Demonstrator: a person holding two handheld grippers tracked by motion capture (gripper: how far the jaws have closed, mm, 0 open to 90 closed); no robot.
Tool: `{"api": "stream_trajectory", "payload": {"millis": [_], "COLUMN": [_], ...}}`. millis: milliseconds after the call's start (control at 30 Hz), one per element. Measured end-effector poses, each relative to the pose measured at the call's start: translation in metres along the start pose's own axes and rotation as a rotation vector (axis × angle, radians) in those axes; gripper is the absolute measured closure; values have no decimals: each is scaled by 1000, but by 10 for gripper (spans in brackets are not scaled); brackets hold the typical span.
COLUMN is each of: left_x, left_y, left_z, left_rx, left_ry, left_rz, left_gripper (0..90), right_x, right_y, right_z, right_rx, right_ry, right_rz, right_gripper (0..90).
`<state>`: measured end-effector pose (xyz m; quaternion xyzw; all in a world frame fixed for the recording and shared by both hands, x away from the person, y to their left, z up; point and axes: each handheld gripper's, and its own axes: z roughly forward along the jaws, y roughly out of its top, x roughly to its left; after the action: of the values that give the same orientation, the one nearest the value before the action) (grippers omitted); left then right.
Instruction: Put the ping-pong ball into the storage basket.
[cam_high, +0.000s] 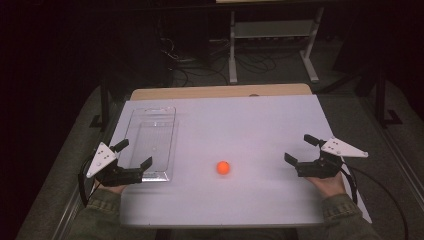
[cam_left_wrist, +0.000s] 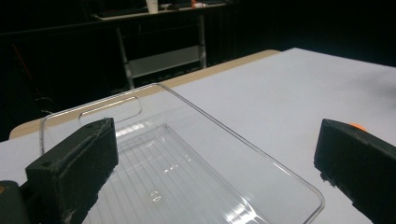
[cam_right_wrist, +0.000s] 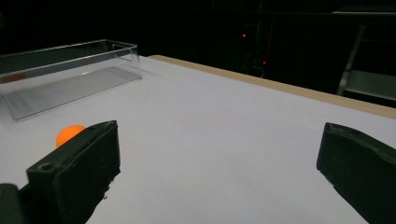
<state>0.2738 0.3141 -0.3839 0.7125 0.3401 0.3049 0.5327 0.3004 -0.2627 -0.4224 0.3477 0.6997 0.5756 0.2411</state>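
Orange ball (cam_high: 223, 167), clear tray (cam_high: 150, 142), unmarked

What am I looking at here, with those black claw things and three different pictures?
No robot here: a person sits at a white table holding a pair of hand-worked tongs in each hand. The high view looks down from above: the left tongs sit by a clear plastic tray, the right tongs at the other side. Between them lies a small orange ball. The other two pictures come from cameras riding on the tongs, each looking out between its own two black jaws. The left one looks over the tray, the right one sees the ball and tray. Both tongs are open and hold nothing.
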Motion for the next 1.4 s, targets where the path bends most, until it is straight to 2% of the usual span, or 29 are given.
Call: {"api": "stream_trajectory", "payload": {"millis": [67,333,500,933,1400], "left_x": [-1,-3,-5,-12,-15], "left_y": [4,12,16,35,48], "left_z": [1,7,8,19,30], "left_rx": [10,28,19,40,70], "left_ry": [-7,-13,-29,-65,-90], "left_rz": [17,29,31,82,108], "left_gripper": [0,0,0,0,0], "right_x": [0,0,1,1,2], "right_y": [0,1,1,1,1], "right_z": [0,-1,-2,-2,-2], "right_rx": [-2,-3,-8,-11,-10], "right_ry": [-1,0,4,11,13], "right_rz": [1,1,-2,-6,-4], "right_gripper": [0,0,0,0,0]}}
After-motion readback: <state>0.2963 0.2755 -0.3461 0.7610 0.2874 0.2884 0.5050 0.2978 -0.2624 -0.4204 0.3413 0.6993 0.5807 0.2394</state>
